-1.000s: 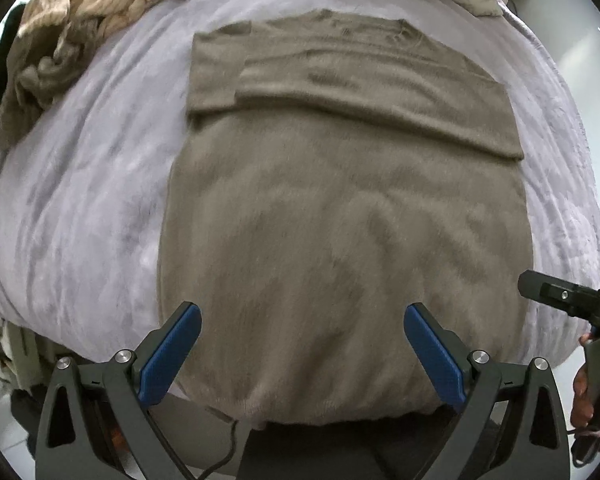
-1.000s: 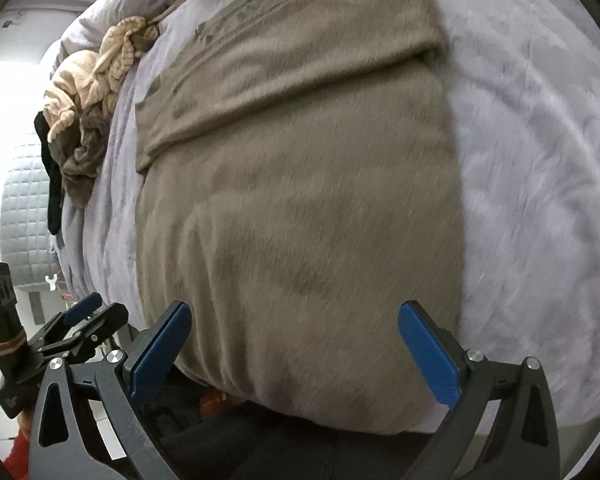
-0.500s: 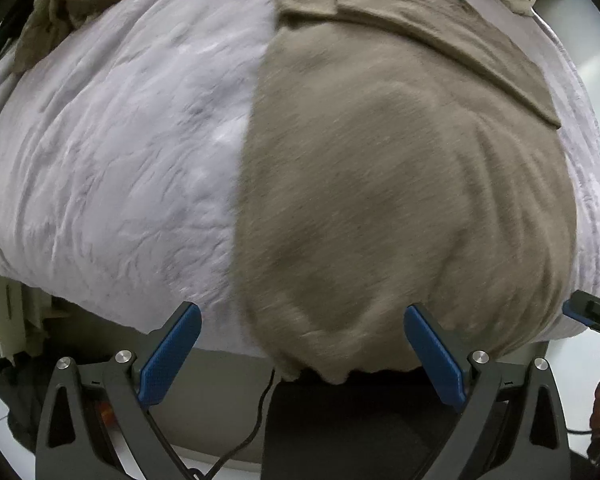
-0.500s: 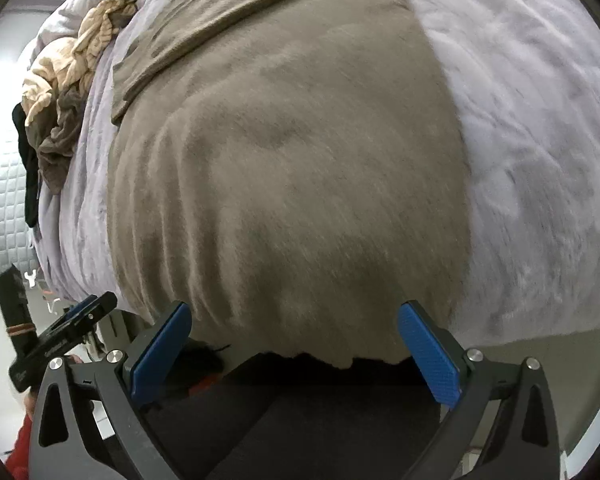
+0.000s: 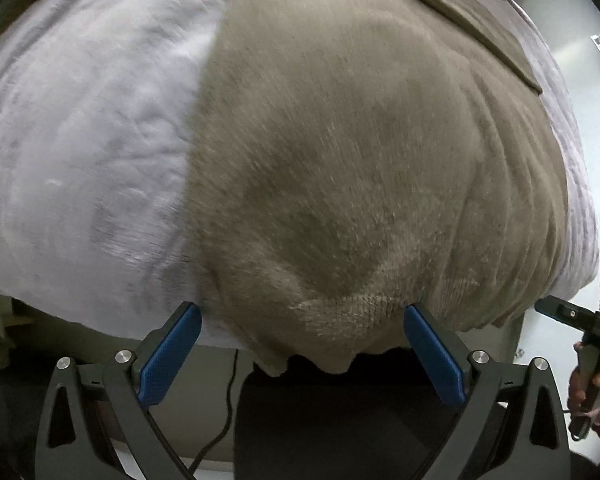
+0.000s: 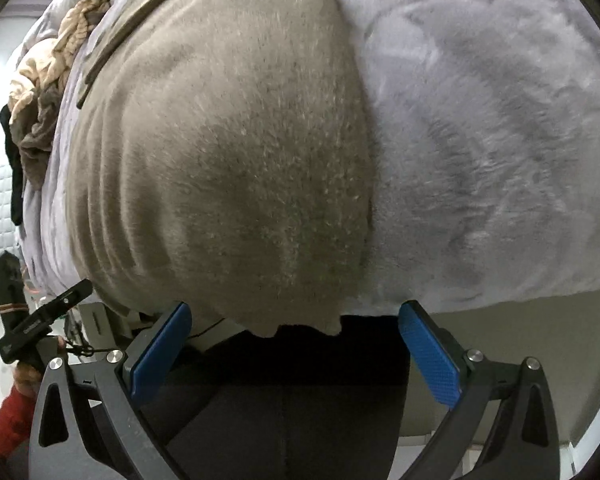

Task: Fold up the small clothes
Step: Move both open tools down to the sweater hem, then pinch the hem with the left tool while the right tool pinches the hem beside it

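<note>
Jaws apart on both the left gripper [image 5: 302,354] and right gripper [image 6: 294,350], each framing the sweater [image 5: 360,168] hem at lower centre. Hem overhangs the bed [image 5: 80,140] edge, probably easing the pinch.

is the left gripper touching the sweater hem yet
Cannot tell. In the left wrist view the open left hand-held gripper frames the sweater hem, whose edge hangs between the blue pads, but motion blur hides any contact or gap.

You have open blanket [image 6: 480,128] right of the sweater [image 6: 240,140] and more on its left; a clothes pile [image 6: 48,80] blocks the far left corner.
</note>
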{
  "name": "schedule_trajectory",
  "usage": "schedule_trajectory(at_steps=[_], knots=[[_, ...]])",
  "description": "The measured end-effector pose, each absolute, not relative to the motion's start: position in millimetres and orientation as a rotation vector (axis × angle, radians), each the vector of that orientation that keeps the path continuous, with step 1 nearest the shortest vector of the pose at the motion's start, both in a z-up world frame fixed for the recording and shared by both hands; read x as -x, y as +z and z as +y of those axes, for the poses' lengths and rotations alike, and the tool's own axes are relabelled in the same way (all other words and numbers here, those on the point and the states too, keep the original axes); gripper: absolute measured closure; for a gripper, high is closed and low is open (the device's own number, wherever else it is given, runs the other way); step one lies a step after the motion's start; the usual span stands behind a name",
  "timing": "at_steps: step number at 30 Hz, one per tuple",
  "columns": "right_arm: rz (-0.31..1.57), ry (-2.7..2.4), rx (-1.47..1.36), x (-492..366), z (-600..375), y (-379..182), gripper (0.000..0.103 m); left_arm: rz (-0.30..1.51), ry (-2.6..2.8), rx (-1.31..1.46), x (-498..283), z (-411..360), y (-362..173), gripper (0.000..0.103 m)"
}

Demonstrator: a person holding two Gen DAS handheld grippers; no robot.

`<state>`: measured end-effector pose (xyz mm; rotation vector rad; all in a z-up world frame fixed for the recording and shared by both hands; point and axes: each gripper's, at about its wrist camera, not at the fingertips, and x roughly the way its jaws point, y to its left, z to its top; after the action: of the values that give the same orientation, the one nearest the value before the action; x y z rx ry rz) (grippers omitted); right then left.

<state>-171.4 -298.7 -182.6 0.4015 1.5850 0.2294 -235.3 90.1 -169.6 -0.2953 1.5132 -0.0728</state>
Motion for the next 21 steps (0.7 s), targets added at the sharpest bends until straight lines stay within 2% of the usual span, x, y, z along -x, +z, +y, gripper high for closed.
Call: schedule_trajectory(at_steps=[4, 5, 6, 7, 8, 9, 10, 11, 17, 21], knots=[[1.575, 0.281, -0.450, 169.6, -294.6, -193.8, 0.000, 1.524, -0.073, 0.300, 235.3, 80.2, -182.5, 0.004], [1.572, 0.297, -0.471, 169.1, -292.5, -195.1, 0.000, 1.521, -0.071, 0.305, 237.2, 81.2, -183.4, 0.009], [1.573, 0.304, -0.486, 169.1, -291.2, -195.8, 0.001, 1.524, -0.075, 0.320, 238.6, 81.6, -184.6, 0.026], [1.574, 0.303, -0.499, 169.7, -290.8, -195.7, 0.009, 1.527, -0.080, 0.331, 242.8, 83.8, -185.5, 0.041], [1.571, 0.296, -0.508, 170.3, -290.5, -195.1, 0.022, 1.521, -0.094, 0.345, 245.4, 84.2, -185.3, 0.051], [1.574, 0.270, -0.508, 171.1, -291.6, -194.2, 0.058, 1.513, -0.120, 0.361, 252.9, 84.0, -184.7, 0.073], [1.576, 0.253, -0.519, 172.2, -292.7, -193.3, 0.084, 1.507, -0.141, 0.369, 259.6, 84.1, -182.7, 0.088], [1.561, 0.269, -0.584, 173.3, -296.6, -190.5, 0.090, 1.497, -0.162, 0.385, 262.3, 87.8, -178.1, 0.088], [1.424, 0.395, -0.745, 164.0, -303.8, -144.6, 0.090, 1.371, -0.251, 0.490, 258.0, 105.3, -125.9, 0.088], [1.332, 0.469, -0.764, 125.1, -301.3, -106.9, 0.090, 1.262, -0.261, 0.493, 226.2, 113.1, -84.2, 0.088]])
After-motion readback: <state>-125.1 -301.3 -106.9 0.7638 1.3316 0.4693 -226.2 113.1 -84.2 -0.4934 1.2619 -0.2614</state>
